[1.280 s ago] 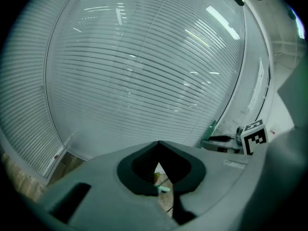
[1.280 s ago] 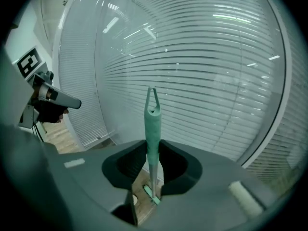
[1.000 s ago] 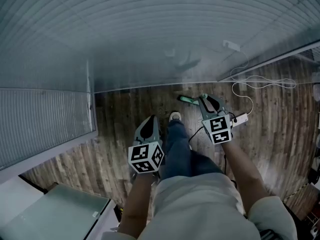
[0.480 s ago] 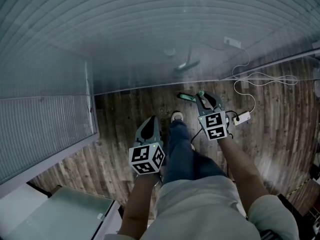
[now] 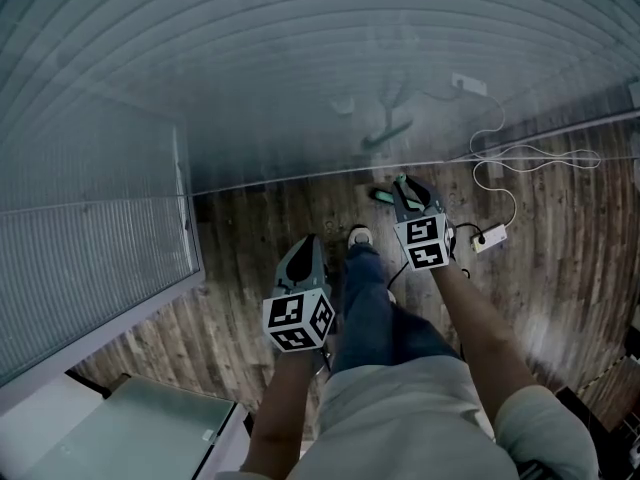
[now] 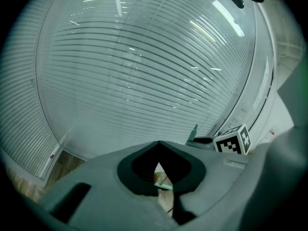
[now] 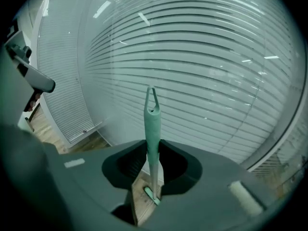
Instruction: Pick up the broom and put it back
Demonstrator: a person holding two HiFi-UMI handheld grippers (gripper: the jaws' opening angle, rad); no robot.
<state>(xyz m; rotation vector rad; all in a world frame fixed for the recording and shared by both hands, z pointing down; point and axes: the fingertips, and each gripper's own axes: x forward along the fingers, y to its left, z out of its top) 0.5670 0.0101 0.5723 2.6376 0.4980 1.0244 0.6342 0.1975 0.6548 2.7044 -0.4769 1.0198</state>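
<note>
Right gripper [image 7: 153, 143]: closed on the broom [image 7: 152, 121] – both jaws press against the pale green handle where their tips meet, and the handle splits the point of the jaw opening.
Broom: upright in the right gripper's hold, its forked handle end above the jaws and the shaft running down between them to the broom head [image 5: 383, 196].
Broom head: low at the wooden floor [image 5: 250, 238], near the foot of the glass wall [image 5: 300, 88] and just beyond the person's shoe [image 5: 358, 236]; I cannot tell if it touches the boards.
Left gripper [image 6: 158, 143]: jaws brought together at the tips with nothing between them – only floor and a sliver of green show through the opening behind the tips.
Position of the two: in the head view the left gripper hangs lower in the picture and well apart from the broom; the right one is further forward, close to the glass.
Marker cube [image 6: 233, 141]: the right gripper's cube shows at the right in the left gripper view.
Surroundings: slatted blinds behind the glass; a white cable [image 5: 505, 158] loops over the floor to a power strip [image 5: 492, 236] right of the right gripper.
</note>
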